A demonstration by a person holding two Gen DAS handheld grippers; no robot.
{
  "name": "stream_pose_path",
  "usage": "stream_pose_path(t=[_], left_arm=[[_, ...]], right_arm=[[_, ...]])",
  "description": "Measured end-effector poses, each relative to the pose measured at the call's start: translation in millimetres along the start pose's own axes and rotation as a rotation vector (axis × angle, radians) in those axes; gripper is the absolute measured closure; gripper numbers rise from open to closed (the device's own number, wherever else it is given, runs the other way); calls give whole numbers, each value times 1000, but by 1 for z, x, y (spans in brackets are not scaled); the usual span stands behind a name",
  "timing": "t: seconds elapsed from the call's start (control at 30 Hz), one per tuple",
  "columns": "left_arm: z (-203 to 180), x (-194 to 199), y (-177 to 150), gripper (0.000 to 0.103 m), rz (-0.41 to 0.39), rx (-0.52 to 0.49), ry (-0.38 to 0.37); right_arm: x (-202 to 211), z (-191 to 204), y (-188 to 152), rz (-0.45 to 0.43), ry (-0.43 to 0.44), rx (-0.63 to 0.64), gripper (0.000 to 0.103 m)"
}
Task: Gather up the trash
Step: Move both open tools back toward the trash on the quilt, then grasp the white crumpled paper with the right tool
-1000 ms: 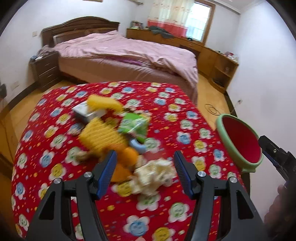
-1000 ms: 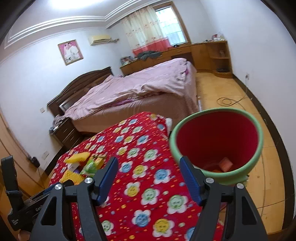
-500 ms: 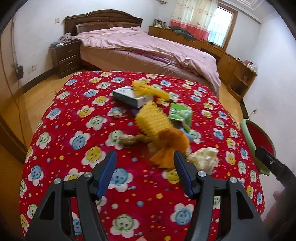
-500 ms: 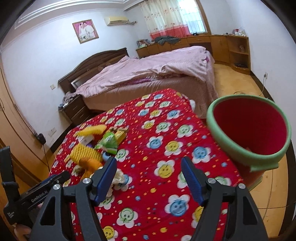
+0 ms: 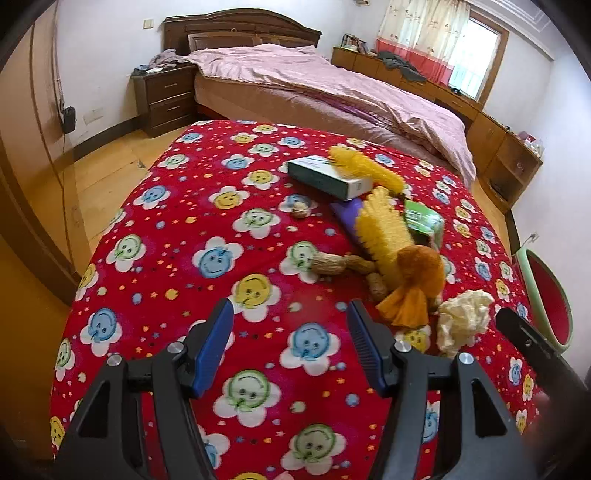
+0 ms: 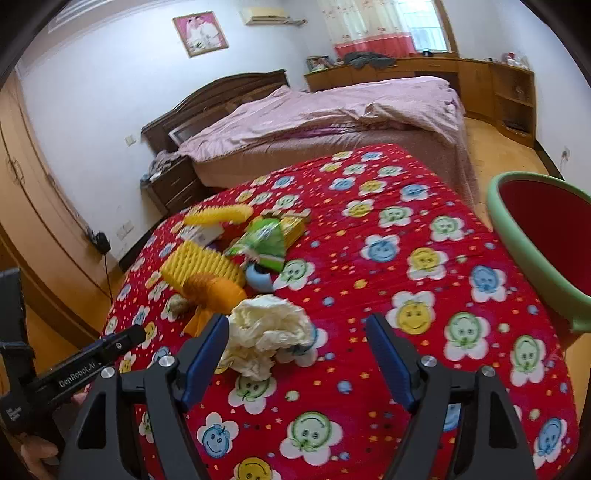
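On the table (image 5: 155, 236) the trash pile (image 5: 384, 236) sits uncollected; left hand-held gripper (image 5: 291, 347) and right hand-held gripper (image 6: 297, 358) gape wide, empty, bin (image 6: 517, 236) waiting.

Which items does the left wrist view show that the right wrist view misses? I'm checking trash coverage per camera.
Left wrist only: the peanut shells and a walnut on the red cloth.
Right wrist only: a light blue tape roll and the wall picture.
Both: the crumpled paper, yellow brush, green packet and the bin.
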State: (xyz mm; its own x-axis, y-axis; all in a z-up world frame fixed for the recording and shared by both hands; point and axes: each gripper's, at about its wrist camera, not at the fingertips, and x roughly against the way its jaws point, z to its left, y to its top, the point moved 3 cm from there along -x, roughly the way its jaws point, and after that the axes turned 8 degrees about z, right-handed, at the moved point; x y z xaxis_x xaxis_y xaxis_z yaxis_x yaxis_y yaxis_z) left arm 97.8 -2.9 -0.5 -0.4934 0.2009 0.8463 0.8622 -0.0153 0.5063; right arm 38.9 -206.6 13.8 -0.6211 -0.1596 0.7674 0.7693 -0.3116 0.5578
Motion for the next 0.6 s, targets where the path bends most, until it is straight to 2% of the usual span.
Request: stream_pose_path(t=[0.23, 0.43, 0.47, 0.53, 0.6], left_arm=[[10, -2, 0, 39, 1, 22, 14], [14, -3, -1, 39, 1, 31, -3], [13, -3, -1, 39, 2, 30, -11], [12, -3, -1, 40, 1, 26, -27], [10, -3, -1, 40, 2, 21, -39]], right_arm=[[-26, 12, -1, 50, -10, 38, 24], [-41, 13, 3, 83, -33, 44, 25], [-43, 12, 2, 90, -36, 38, 27], [-48, 10, 1, 116, -37, 21, 42], [-49, 7, 0, 125, -20, 8, 48]])
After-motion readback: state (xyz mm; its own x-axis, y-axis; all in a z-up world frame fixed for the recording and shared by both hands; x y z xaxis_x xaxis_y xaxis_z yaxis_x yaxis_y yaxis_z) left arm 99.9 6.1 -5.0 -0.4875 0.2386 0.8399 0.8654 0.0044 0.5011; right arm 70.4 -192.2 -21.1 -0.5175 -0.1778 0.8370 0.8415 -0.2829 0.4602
